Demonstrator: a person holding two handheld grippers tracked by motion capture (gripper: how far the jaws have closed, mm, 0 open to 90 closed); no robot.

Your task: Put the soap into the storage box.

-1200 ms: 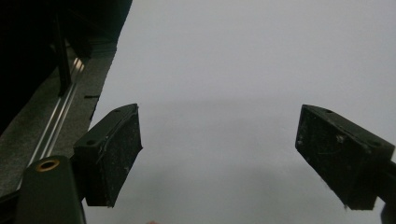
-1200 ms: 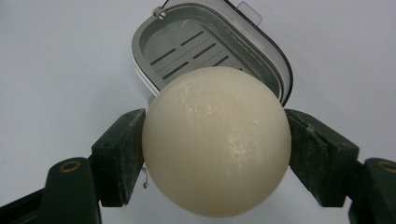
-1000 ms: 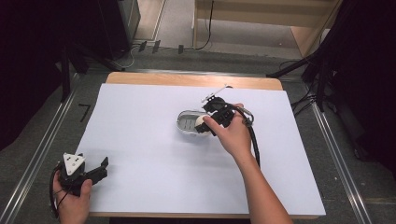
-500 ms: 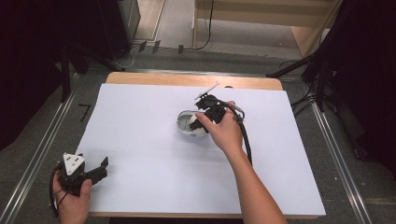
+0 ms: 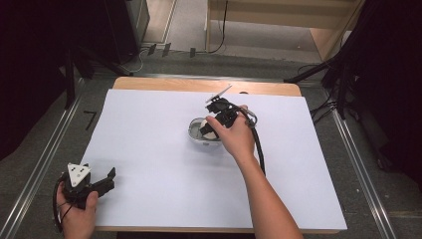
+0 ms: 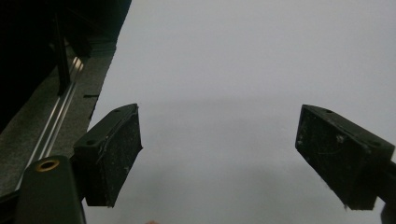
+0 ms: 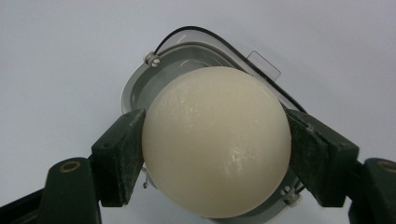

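A wooden table (image 5: 149,82) is carrying a large matte white sheet (image 5: 149,149) that is covering nearly its whole top, leaving a strip of wood showing along the far edge.

Near the middle of the sheet, somewhat toward the far edge, an oval container (image 5: 199,135) with a grey inner wall and a clear plastic rim is lying flat. In the right gripper view its rim (image 7: 140,88) is showing small metal screws and a thin black wire running around the outside; its long axis is running roughly parallel to the far edge of the table.

The right gripper (image 5: 213,125) is pointing down over this container. Its jaws are pinching a smooth, glossy, cream-white egg (image 7: 215,140) from both sides, with the rough black pads pressing on the shell. The egg is sitting directly above the container opening; its long axis cannot be told from these views.

The left gripper (image 5: 102,181) is resting at the near left corner of the sheet, its jaws spread wide with nothing between the pads (image 6: 114,154).
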